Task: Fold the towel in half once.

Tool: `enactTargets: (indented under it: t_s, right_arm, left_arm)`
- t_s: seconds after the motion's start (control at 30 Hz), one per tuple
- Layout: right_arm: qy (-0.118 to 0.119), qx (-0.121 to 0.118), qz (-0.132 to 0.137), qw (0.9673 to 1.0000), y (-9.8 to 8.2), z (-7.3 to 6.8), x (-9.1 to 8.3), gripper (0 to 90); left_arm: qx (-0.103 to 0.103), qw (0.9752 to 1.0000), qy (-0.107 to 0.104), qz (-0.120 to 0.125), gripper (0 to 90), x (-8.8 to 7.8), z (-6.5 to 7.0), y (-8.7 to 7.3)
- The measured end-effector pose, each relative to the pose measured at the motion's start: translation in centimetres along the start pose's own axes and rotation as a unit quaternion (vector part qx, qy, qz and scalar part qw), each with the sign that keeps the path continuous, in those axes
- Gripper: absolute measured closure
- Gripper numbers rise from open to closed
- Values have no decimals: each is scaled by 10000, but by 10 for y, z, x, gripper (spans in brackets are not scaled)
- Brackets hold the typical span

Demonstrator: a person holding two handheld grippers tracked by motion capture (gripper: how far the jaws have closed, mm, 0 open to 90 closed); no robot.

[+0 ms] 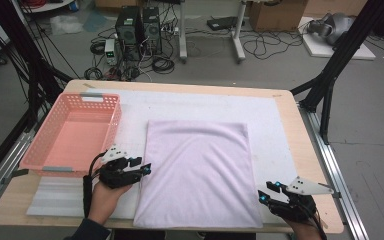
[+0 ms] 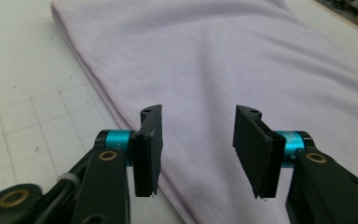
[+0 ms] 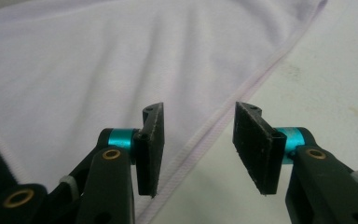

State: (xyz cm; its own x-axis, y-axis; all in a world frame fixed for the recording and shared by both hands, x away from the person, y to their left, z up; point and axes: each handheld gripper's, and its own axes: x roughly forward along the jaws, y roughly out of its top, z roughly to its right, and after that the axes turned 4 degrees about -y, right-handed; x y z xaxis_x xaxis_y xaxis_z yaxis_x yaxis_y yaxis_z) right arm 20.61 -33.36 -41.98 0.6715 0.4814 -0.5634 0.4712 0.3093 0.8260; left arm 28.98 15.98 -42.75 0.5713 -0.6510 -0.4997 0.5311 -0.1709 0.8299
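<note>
A lilac folded cloth (image 1: 197, 170) lies flat on the white mat (image 1: 275, 130) in the middle of the table. My left gripper (image 1: 144, 165) sits at the cloth's left edge, pointing right toward it. In the left gripper view the cloth (image 2: 214, 60) spreads ahead, and the left gripper (image 2: 198, 149) is open with nothing between the pads. My right gripper (image 1: 270, 192) is by the cloth's near right corner. In the right gripper view the right gripper (image 3: 198, 149) stands open over the hem of the cloth (image 3: 98, 70), gripping nothing.
A pink plastic basket (image 1: 92, 95) stands on the left side of the table, just beyond my left hand. The wooden table edge (image 1: 300, 145) runs close to the right of the mat. Cables and computer boxes lie on the floor beyond the table.
</note>
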Motion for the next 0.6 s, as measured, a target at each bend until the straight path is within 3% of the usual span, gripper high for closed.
enactTargets:
  t_s: [0.13,0.23,0.3,0.33,0.47,0.6]
  right_arm:
    - [-35,79,-27,10000,2,11,6,518]
    - [-53,94,-7,9999,4,19,10,518]
    - [-51,121,-18,9999,6,24,13,518]
    - [-56,106,-12,9999,7,26,15,518]
    - [-20,124,-52,9999,10,32,21,518]
    - [12,120,-46,9999,13,37,26,518]
  left_arm:
    - [166,9992,308,-200,615,21,-9,4]
    - [491,9966,584,-316,622,31,-12,8]
    - [737,9934,743,-463,643,36,-12,10]
    - [789,9931,737,-464,663,38,-12,11]
    - [1109,9878,839,-702,794,48,-10,10]
    - [1188,9860,899,-745,875,50,-9,12]
